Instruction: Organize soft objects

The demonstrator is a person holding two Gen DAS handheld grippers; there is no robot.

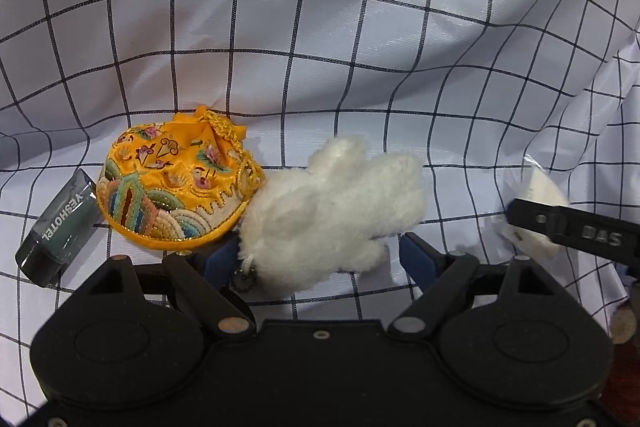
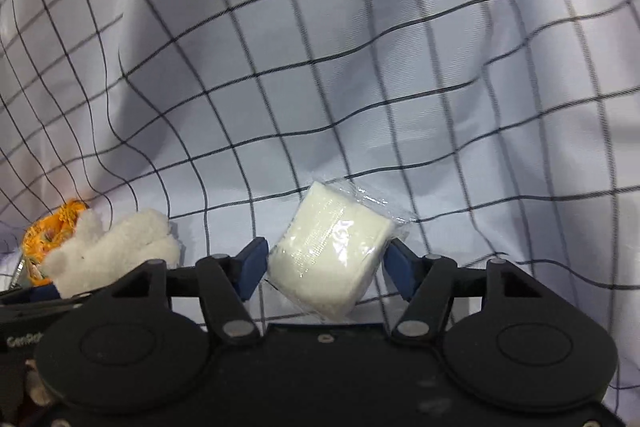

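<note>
My left gripper (image 1: 320,255) has its blue fingers (image 1: 418,253) on both sides of a fluffy white plush toy (image 1: 332,211) and holds it just above the checked cloth (image 1: 320,27). A yellow embroidered pouch (image 1: 176,183) lies touching the toy's left side. My right gripper (image 2: 324,267) is shut on a white cloth pack in clear plastic wrap (image 2: 332,251). The plush toy (image 2: 116,251) and the pouch (image 2: 52,223) show at the left in the right wrist view. The wrapped pack (image 1: 536,211) and the right gripper's finger (image 1: 572,231) show at the right in the left wrist view.
A dark grey-green box (image 1: 60,227) printed YESHOTEL lies left of the pouch. The white cloth with a black grid rises in folds like walls behind and to the sides (image 2: 360,67).
</note>
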